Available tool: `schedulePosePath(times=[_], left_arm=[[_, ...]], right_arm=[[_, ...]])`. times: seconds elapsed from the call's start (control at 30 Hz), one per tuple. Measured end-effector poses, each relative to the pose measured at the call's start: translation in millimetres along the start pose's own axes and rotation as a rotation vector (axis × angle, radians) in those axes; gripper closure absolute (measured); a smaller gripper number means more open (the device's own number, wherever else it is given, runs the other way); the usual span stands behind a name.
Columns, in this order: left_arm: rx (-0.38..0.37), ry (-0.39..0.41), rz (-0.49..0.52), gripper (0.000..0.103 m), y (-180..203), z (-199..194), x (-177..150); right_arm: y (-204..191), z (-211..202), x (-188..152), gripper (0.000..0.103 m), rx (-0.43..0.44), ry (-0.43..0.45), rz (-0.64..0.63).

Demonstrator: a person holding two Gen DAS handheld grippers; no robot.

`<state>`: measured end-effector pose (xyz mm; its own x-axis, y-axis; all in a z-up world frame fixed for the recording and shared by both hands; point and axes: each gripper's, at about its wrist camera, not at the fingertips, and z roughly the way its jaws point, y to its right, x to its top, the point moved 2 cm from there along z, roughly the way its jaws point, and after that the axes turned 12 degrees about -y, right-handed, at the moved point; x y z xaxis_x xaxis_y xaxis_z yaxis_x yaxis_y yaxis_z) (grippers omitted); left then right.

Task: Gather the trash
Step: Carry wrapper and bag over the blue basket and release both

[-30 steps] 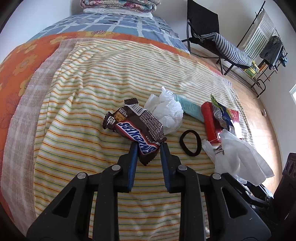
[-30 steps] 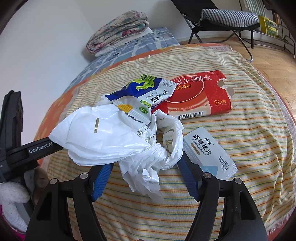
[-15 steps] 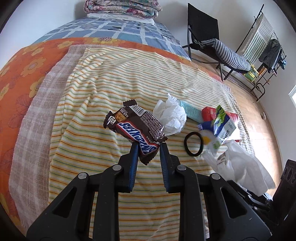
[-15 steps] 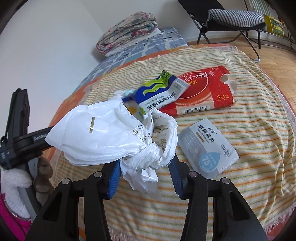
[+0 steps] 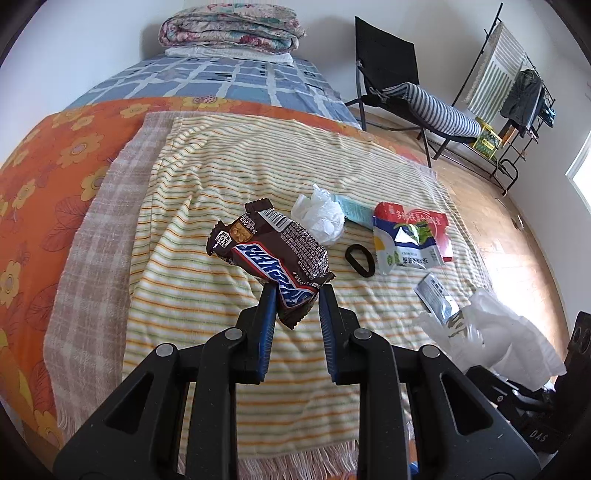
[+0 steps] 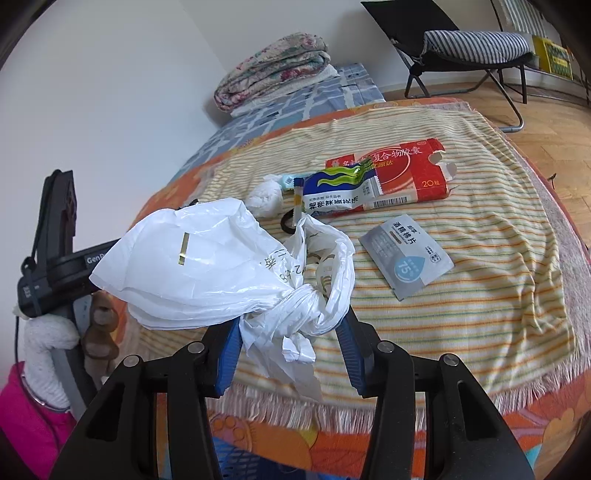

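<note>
My left gripper (image 5: 295, 295) is shut on one end of a brown Snickers wrapper (image 5: 273, 251), held above the striped blanket (image 5: 207, 288). My right gripper (image 6: 291, 325) is shut on the bunched neck of a white plastic bag (image 6: 207, 266), which hangs off the bed's near edge. On the blanket lie a green and blue sachet (image 6: 332, 192) partly on a red box (image 6: 406, 173), a grey wipe packet (image 6: 406, 254), a crumpled tissue (image 5: 319, 216), a teal packet (image 5: 354, 208) and a black hair tie (image 5: 360, 260).
A folded quilt (image 5: 229, 29) rests at the head of the bed. A black chair with a striped cushion (image 5: 424, 99) and a drying rack (image 5: 517, 85) stand on the wooden floor to the right. A white-gloved hand (image 6: 44, 347) holds the other gripper at left.
Both grippers pulled back and rose with their loads. The right jaws narrowed on the bag's neck. The sachet slid off the bag onto the red box.
</note>
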<state>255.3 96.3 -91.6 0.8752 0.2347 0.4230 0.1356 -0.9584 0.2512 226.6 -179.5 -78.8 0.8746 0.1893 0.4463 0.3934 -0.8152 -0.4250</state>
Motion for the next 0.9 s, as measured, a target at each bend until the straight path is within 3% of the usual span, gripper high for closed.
schedulePosePath(times=[0.33,0.9], left_arm=[[-0.062,0.003,0.033,0.081,14,-35,-44],[-0.081,-0.064,0.120,0.081,25,-70,-164]], right_arm=[[-21,-39,-26,0.056,-0.041,0.029,-0.065],[-54,-67,-85,0.054,-0.081,0.010,-0.170]])
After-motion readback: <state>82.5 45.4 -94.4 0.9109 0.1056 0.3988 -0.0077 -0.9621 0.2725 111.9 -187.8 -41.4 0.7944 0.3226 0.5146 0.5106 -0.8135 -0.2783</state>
